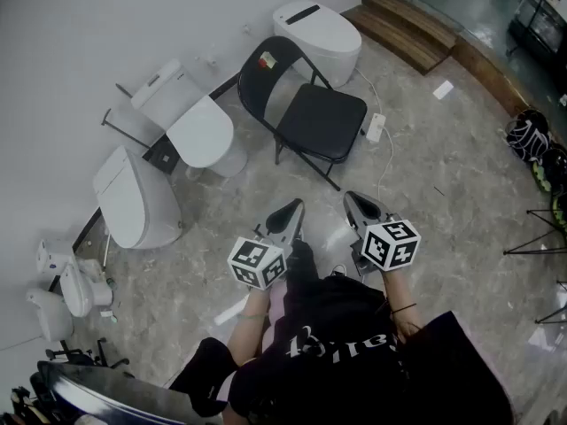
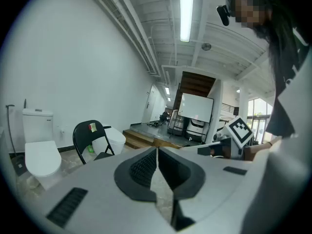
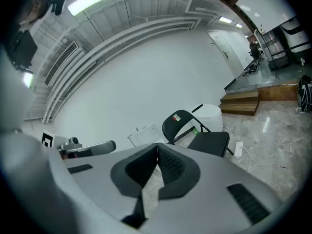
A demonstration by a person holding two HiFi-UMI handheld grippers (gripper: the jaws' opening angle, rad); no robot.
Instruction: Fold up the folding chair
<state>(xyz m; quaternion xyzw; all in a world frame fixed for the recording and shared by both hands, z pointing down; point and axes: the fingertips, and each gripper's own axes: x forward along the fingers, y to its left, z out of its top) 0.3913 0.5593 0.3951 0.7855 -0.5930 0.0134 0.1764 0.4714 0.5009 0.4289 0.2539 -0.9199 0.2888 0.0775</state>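
Note:
A black folding chair (image 1: 306, 109) stands unfolded on the stone floor, seat down, a small sticker on its backrest. It also shows at left in the left gripper view as the chair (image 2: 90, 140) and right of centre in the right gripper view as the chair (image 3: 197, 133). My left gripper (image 1: 291, 209) and right gripper (image 1: 356, 204) hover side by side well short of the chair, a stretch of floor between. Both are shut with nothing between their jaws. Neither touches the chair.
White toilets stand around the chair: one (image 1: 319, 34) behind it, one (image 1: 190, 118) to its left, another (image 1: 133, 197) nearer left. A power strip (image 1: 375, 127) with cable lies right of the chair. Wooden steps (image 1: 412, 25) rise at the back right.

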